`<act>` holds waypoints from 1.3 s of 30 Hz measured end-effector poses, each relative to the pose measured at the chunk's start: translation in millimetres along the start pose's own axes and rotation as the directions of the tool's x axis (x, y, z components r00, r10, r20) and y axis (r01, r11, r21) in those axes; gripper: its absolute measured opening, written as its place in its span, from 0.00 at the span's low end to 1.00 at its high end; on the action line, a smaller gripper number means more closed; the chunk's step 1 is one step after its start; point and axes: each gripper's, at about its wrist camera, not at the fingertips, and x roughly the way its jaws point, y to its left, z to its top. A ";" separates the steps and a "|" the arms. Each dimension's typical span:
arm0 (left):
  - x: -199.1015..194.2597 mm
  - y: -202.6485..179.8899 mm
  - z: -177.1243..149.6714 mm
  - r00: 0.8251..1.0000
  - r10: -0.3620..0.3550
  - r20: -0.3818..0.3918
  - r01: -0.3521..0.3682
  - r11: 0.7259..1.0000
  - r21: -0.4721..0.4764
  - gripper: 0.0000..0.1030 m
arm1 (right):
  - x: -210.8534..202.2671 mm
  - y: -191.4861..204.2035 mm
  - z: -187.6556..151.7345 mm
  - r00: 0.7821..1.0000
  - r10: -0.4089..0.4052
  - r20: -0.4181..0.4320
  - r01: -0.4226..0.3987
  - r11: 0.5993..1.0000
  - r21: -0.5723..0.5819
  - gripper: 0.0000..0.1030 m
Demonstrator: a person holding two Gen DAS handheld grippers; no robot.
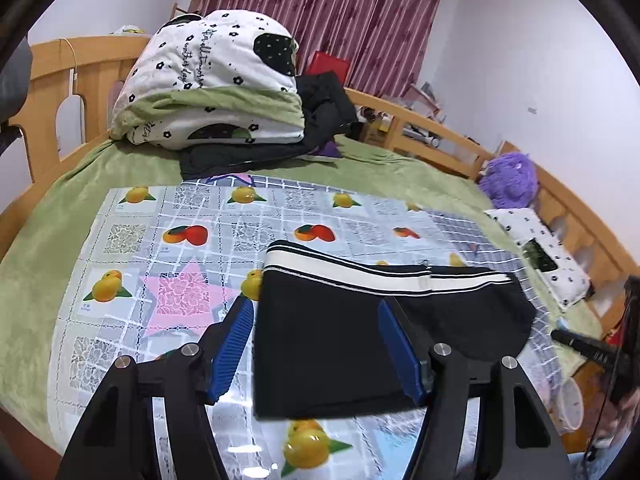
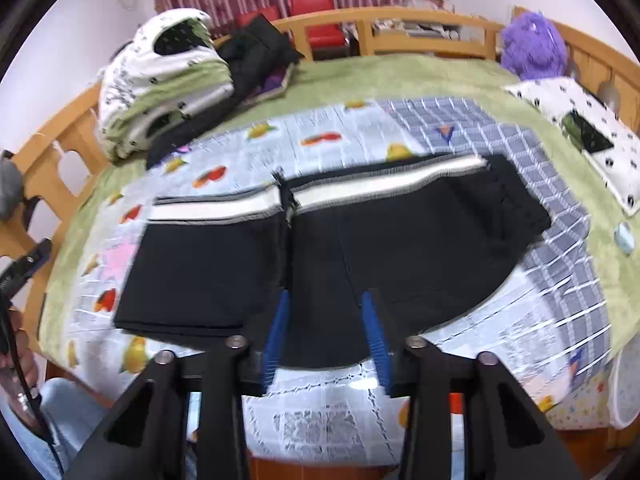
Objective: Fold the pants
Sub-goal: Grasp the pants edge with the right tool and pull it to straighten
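Black pants with a white striped waistband lie folded flat on a fruit-print plastic cloth on the bed. They also show in the right wrist view. My left gripper is open and empty, its blue pads straddling the pants' near left part from above. My right gripper is open and empty, hovering over the pants' near edge. The left gripper's tip shows in the right wrist view at the far left.
A folded quilt and dark clothes sit at the head of the bed. A purple plush toy and a pillow with a phone lie at the right. A wooden rail rings the bed.
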 end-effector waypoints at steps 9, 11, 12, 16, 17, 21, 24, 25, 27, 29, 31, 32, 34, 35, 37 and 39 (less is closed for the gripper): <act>-12.4 12.1 1.7 1.000 0.026 -0.002 -0.026 0.999 -0.019 0.61 | -57.6 -10.9 4.4 0.985 -0.087 0.151 0.097 0.993 -0.060 0.34; -4.0 17.6 1.7 0.999 0.043 -0.007 -0.043 0.999 -0.026 0.61 | -56.5 -24.9 6.5 0.983 -0.082 0.164 0.089 0.995 -0.037 0.34; 4.4 22.2 1.2 0.999 0.046 -0.018 -0.047 0.998 -0.034 0.61 | -54.4 -31.3 6.7 0.984 -0.073 0.164 0.078 0.997 -0.022 0.34; 39.8 38.2 -7.5 0.996 0.034 -0.078 -0.039 0.998 -0.058 0.62 | -23.8 -68.1 5.4 0.990 -0.046 0.133 0.037 0.997 0.063 0.36; 53.6 44.2 -13.1 0.995 0.025 -0.100 -0.032 0.997 -0.069 0.62 | -5.5 -80.4 2.0 0.994 -0.040 0.103 0.030 0.995 0.094 0.36; 96.5 61.8 -35.2 0.983 -0.013 -0.182 -0.006 0.995 -0.102 0.63 | 55.7 -116.2 -16.6 0.999 -0.034 0.016 0.031 0.982 0.186 0.36; 126.5 70.1 -46.4 0.970 -0.038 -0.240 0.013 0.994 -0.106 0.63 | 90.7 -136.9 -30.9 0.998 -0.047 -0.031 0.053 0.968 0.245 0.36; 136.8 72.1 -48.6 0.966 -0.046 -0.253 0.021 0.995 -0.102 0.64 | 101.3 -145.8 -36.2 0.998 -0.044 -0.038 0.053 0.960 0.275 0.36; 152.6 73.3 -49.2 0.962 -0.057 -0.266 0.033 0.995 -0.095 0.65 | 117.9 -159.7 -44.5 0.999 -0.019 -0.049 0.034 0.942 0.334 0.36; 171.0 75.0 -48.1 0.955 -0.074 -0.286 0.046 0.994 -0.103 0.65 | 131.8 -168.3 -48.7 0.999 0.014 -0.050 0.006 0.927 0.375 0.36; 192.8 79.0 -47.1 0.940 -0.119 -0.319 0.074 0.986 -0.148 0.65 | 139.8 -170.3 -49.0 1.000 0.020 -0.022 -0.010 0.920 0.391 0.36; 198.7 80.3 -45.0 0.942 -0.138 -0.306 0.089 0.982 -0.168 0.63 | 142.5 -169.4 -47.6 1.000 0.022 -0.009 -0.017 0.919 0.393 0.36; 208.0 79.2 -39.2 0.940 -0.157 -0.301 0.106 0.978 -0.180 0.61 | 150.8 -166.2 -43.0 0.999 0.040 0.000 -0.037 0.917 0.398 0.36; 214.5 77.7 -36.3 0.936 -0.158 -0.315 0.103 0.978 -0.184 0.46 | 156.3 -165.1 -39.4 0.999 0.047 0.002 -0.044 0.915 0.400 0.36; 227.6 75.9 -31.5 0.921 -0.162 -0.355 0.094 0.975 -0.200 0.28 | 165.3 -163.6 -32.2 0.999 0.030 -0.016 -0.020 0.911 0.413 0.30; 229.9 77.2 -25.4 0.914 -0.189 -0.358 0.110 0.967 -0.228 0.10 | 171.1 -156.8 -23.6 0.999 -0.011 -0.046 0.029 0.906 0.422 0.17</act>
